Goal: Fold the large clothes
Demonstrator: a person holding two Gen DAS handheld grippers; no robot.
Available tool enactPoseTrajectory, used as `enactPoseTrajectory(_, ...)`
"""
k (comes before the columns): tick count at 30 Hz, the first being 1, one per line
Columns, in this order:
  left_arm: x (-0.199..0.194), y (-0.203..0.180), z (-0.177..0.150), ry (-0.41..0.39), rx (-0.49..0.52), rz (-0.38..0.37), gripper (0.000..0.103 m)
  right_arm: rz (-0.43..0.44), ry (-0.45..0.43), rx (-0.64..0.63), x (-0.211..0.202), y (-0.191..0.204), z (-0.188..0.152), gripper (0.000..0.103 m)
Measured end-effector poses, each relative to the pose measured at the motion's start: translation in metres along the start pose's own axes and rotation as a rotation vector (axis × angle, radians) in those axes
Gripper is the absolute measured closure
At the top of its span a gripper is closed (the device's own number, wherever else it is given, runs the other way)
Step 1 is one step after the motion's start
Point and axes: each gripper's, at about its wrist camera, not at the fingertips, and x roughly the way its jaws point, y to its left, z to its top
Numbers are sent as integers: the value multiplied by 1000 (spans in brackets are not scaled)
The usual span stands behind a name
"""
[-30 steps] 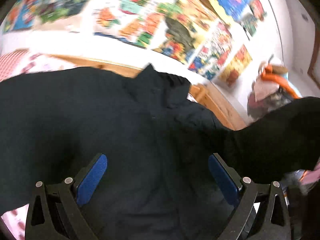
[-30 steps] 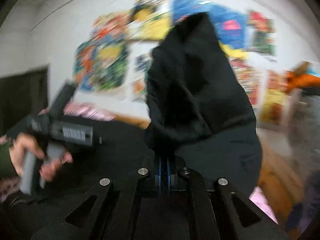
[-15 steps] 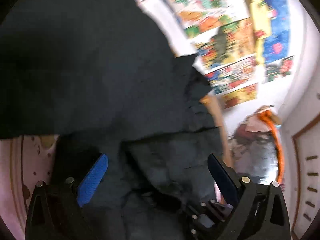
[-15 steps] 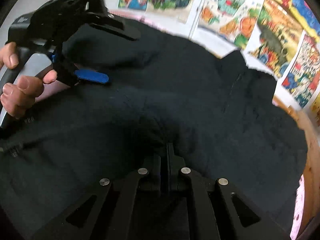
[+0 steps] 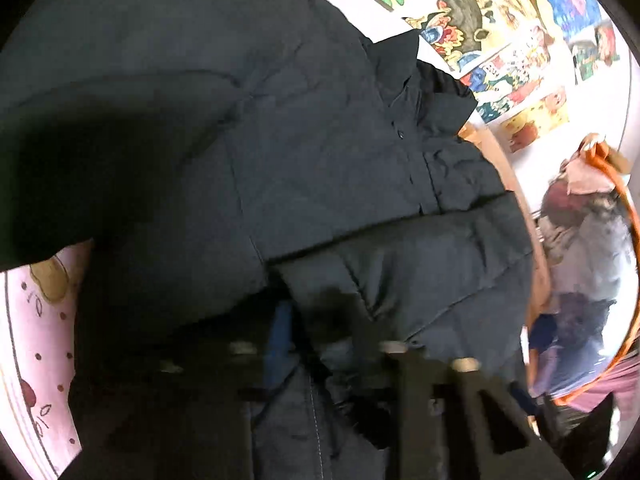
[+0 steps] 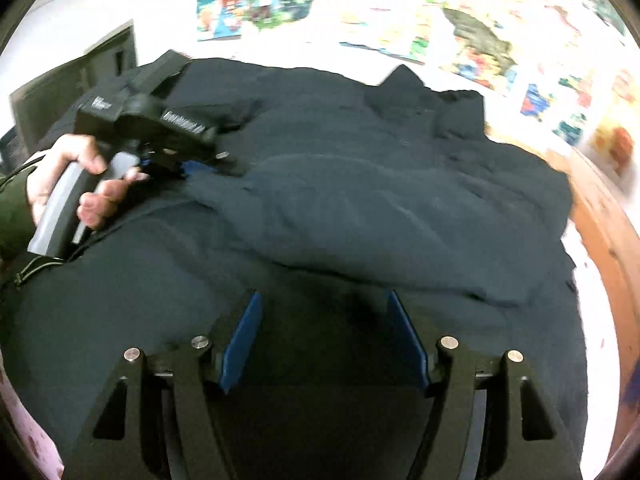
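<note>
One dark padded jacket (image 6: 360,184) lies spread over a bed with a pink patterned sheet (image 5: 36,344), its collar (image 6: 404,80) toward twelve o'clock near the poster-covered wall (image 6: 440,8). A sleeve (image 6: 360,216) is folded across the body from three o'clock. The left hand-held gripper (image 6: 192,168), held by a hand (image 6: 80,184) at nine o'clock, is closed with its jaws pinching jacket fabric. The right hand-held gripper (image 6: 324,340), at six o'clock, has jaws opening, its blue pads (image 6: 240,344) apart above the cloth and pressing on nothing. A wooden bed frame (image 6: 600,220) runs along three o'clock.
</note>
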Motion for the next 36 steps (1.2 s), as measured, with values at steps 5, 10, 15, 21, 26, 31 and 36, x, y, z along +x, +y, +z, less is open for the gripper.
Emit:
enactPoseTrajectory(5,-28,-41,0,-135,180,100,99,0,24,135,0,-51,-11,43)
enactPoseTrajectory(10,-84,-89,7,-373,361,132,100,-13,5,241,7,-87,-9,43)
enactPoseTrajectory(15,-137,-96,26,-546,406,172,100,-76,-41,259,27,-120,24,43)
enactPoseTrajectory(21,-130,-65,43,-528,368,288,100,-131,-83,249,51,-136,67,42)
enactPoseTrajectory(26,-83,-35,44,-409,379,394,100,-173,-78,214,89,-143,94,42)
enactPoseTrajectory(31,-41,-4,45,-317,328,442,99,-227,30,173,151,-154,103,42)
enactPoseTrajectory(36,-23,9,41,-276,310,449,99,-189,120,221,194,-162,89,38)
